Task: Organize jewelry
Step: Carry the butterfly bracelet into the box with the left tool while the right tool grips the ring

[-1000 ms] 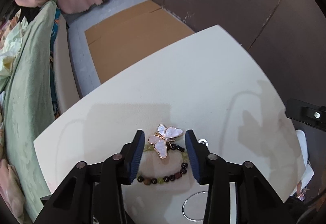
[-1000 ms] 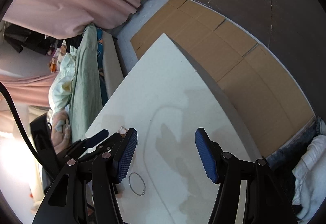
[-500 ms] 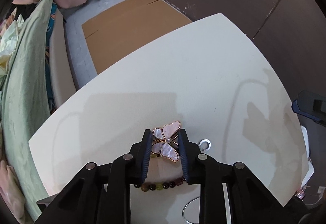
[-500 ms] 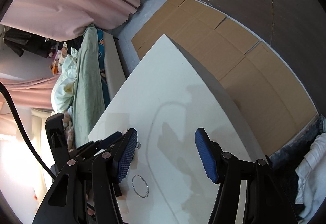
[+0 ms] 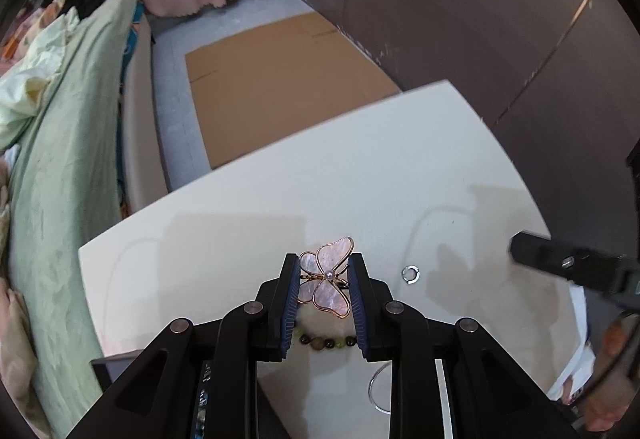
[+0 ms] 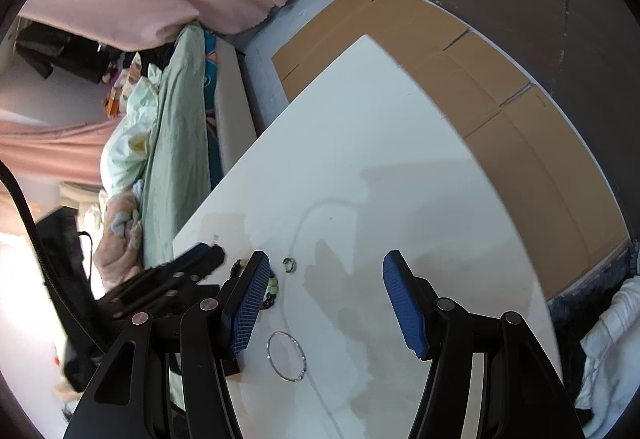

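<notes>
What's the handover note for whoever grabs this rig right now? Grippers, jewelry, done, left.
Left gripper: jaws have just been closing, now clamped on the butterfly brooch, above the table.
Right gripper: open, empty, over bare tabletop.
On the table: beaded bracelet under the left gripper, small open ring to its right, thin silver bangle nearer the rig.
Done: brooch gripped.
Left: place the brooch, then bracelet, ring, bangle. No storage spot in view.

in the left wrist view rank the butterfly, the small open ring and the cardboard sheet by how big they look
1. cardboard sheet, by far the largest
2. butterfly, though it sits nearest the camera, which inflates it
3. small open ring
</notes>
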Available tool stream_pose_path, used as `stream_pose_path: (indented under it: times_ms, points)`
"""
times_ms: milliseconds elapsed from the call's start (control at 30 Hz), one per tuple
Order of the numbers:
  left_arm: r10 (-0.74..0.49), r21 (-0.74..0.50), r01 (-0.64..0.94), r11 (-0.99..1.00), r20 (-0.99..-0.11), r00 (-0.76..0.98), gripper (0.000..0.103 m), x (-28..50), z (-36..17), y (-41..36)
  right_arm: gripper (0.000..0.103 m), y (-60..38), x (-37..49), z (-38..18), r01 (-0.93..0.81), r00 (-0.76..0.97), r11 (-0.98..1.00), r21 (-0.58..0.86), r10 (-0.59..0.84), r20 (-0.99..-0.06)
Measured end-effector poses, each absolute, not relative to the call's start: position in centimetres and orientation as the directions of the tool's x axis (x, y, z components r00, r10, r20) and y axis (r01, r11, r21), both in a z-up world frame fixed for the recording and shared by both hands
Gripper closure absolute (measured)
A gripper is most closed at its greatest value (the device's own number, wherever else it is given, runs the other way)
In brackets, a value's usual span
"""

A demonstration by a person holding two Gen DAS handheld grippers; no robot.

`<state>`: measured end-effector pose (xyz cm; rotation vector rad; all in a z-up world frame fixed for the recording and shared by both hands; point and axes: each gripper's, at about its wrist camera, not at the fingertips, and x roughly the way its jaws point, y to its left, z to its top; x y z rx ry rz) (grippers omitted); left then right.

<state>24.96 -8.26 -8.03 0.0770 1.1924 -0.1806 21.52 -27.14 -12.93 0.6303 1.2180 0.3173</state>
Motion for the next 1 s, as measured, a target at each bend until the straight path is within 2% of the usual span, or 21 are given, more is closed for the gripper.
stream_pose_path:
  times_ms: [100, 167, 400, 667, 1000]
  points:
    - [-0.108, -0.050, 0.155, 0.987, -0.914, 0.392, 0.077, 23.7, -7.0, -7.5, 0.053, -25.8, 21.5, -12.9, 0.063, 0.316, 0.809, 0.585, 0.540, -0.780]
    - [-0.113, -0.061, 0.136, 0.989, -0.904, 0.412, 0.077, 22.8, -6.5, -6.8, 0.054, -25.0, 21.5, -13.1, 0.044, 0.305, 0.817, 0.575, 0.537, -0.786]
    - [-0.136, -0.127, 0.052, 0.991, -0.866, 0.481, 0.077, 20.0, -4.9, -3.1, 0.069, -22.0, 21.8, -13.6, -0.014, 0.276, 0.853, 0.521, 0.505, -0.818]
    - [-0.178, -0.231, -0.034, 0.972, -0.826, 0.535, 0.077, 17.2, -4.6, 1.4, 0.071, -19.8, 22.0, -14.0, -0.041, 0.279, 0.896, 0.441, 0.434, -0.856]
    - [-0.202, -0.276, -0.070, 0.959, -0.831, 0.518, 0.077, 16.6, -6.4, 4.3, 0.074, -17.4, 21.9, -13.7, -0.099, 0.332, 0.962, 0.256, 0.275, -0.902]
